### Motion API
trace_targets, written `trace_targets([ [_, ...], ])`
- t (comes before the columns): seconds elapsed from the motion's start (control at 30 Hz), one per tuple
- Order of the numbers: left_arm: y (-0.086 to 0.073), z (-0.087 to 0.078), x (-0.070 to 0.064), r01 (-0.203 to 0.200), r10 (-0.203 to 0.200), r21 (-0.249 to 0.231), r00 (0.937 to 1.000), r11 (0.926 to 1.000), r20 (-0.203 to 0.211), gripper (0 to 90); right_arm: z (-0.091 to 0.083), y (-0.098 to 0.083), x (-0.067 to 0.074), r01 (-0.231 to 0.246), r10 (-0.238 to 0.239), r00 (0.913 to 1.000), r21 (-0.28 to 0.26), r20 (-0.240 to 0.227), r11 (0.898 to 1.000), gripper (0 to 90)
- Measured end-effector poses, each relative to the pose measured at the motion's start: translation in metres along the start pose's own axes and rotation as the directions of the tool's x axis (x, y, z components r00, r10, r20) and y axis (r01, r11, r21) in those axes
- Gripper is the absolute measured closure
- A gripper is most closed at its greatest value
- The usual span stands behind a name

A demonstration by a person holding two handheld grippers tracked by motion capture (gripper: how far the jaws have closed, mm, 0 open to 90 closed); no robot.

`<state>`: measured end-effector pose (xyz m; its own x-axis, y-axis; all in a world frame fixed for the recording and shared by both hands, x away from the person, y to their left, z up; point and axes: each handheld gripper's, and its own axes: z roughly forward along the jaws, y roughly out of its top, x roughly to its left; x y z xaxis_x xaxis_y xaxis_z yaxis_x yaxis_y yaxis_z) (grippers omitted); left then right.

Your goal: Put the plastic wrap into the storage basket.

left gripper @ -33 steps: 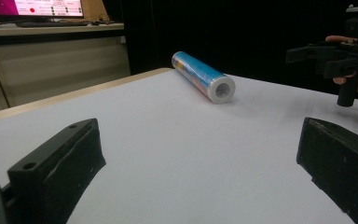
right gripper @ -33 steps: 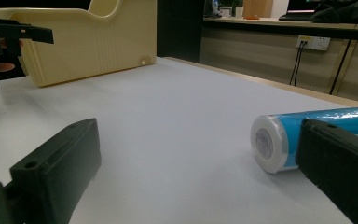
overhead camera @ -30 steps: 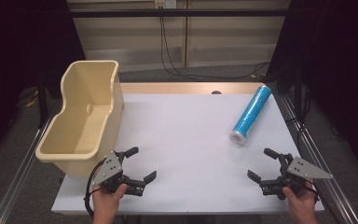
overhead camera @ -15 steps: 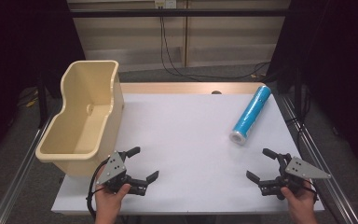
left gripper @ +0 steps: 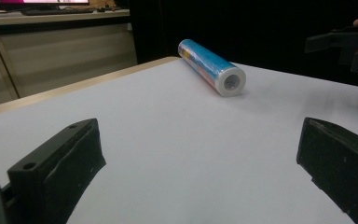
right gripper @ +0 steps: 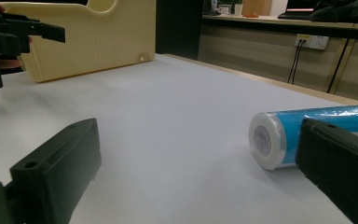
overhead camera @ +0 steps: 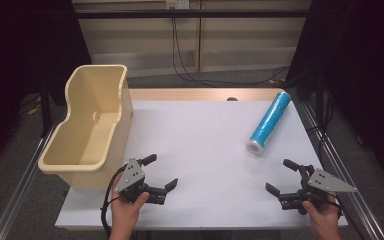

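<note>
Both hands sit low at the bench's (overhead camera: 210,150) near edge. The left gripper (overhead camera: 161,173) and the right gripper (overhead camera: 281,176) each have their fingers spread wide, holding nothing. The blue roll (overhead camera: 268,123) lies at far right, well apart from both. The right gripper view shows its white end (right gripper: 264,140); the beige bin's (overhead camera: 91,130) far wall seems cut off there.

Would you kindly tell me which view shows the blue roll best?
The high view: the whole blue roll lies unobstructed. The left gripper view shows it whole but farther off; in the right gripper view a jaw covers part of it.
</note>
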<state>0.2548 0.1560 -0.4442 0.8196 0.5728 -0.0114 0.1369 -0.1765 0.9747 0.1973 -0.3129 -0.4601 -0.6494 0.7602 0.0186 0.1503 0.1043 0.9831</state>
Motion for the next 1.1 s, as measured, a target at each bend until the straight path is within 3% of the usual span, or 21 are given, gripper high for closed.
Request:
trace_targets([
  [0.27,0.005,0.018,-0.005,0.003,-0.003,0.017,0.9999,0.9998,0.013,0.0,0.000,0.000,0.001,0.001,-0.001,1.0000,0.001,0.000,1.000,0.0],
  [0.63,0.012,0.056,-0.015,0.012,-0.014,0.038,0.9988,0.9992,0.046,0.0,-0.002,0.000,0.000,-0.005,0.005,1.0000,-0.006,0.003,1.000,0.0],
  [1.0,0.026,0.112,-0.032,-0.006,0.000,0.066,0.9965,0.9978,0.083,0.0,-0.001,0.000,0.000,0.001,-0.001,1.0000,-0.003,0.000,1.000,0.0],
  [1.1,0.029,0.120,-0.035,-0.007,0.001,0.064,0.9961,0.9979,0.088,0.0,-0.001,0.000,0.000,-0.002,0.002,1.0000,-0.003,0.001,1.000,0.0],
])
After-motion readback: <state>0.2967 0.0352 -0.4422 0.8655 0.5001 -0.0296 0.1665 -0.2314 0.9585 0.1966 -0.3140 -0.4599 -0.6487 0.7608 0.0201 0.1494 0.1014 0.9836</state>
